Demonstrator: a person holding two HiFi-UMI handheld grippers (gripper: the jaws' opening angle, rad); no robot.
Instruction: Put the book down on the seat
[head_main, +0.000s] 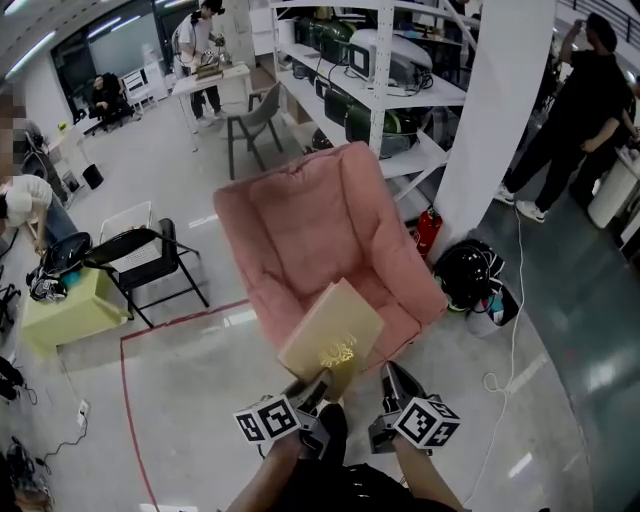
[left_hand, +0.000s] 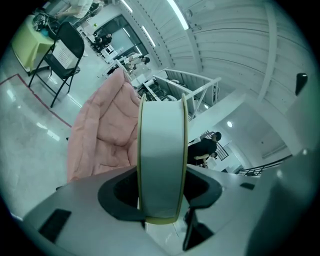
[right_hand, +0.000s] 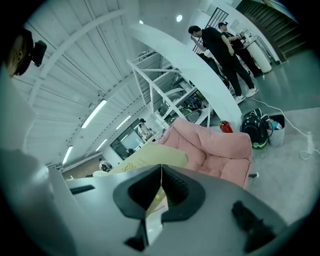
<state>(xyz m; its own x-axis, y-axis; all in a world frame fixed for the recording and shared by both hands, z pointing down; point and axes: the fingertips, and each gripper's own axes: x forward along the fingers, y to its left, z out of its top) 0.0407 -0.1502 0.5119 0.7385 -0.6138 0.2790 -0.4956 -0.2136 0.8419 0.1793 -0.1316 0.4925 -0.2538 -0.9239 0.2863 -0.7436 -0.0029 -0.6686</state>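
Observation:
A tan book (head_main: 330, 335) with a gold emblem hangs tilted over the front edge of the pink cushioned chair (head_main: 300, 230). My left gripper (head_main: 315, 390) is shut on the book's lower corner. In the left gripper view the book's pale page edge (left_hand: 161, 160) stands upright between the jaws of the left gripper (left_hand: 161, 192), with the chair (left_hand: 100, 130) beyond it. My right gripper (head_main: 392, 378) is just right of the book, holding nothing. In the right gripper view the right gripper (right_hand: 161, 192) has its jaws together, with the book (right_hand: 150, 160) to the left and the chair (right_hand: 215, 150) ahead.
A black folding chair (head_main: 140, 255) and a yellow-green table (head_main: 65, 310) stand to the left. A white pillar (head_main: 490, 120), white shelving (head_main: 380, 70), a red fire extinguisher (head_main: 428, 230) and a black helmet (head_main: 465, 272) are behind and right of the chair. People stand at the back and right.

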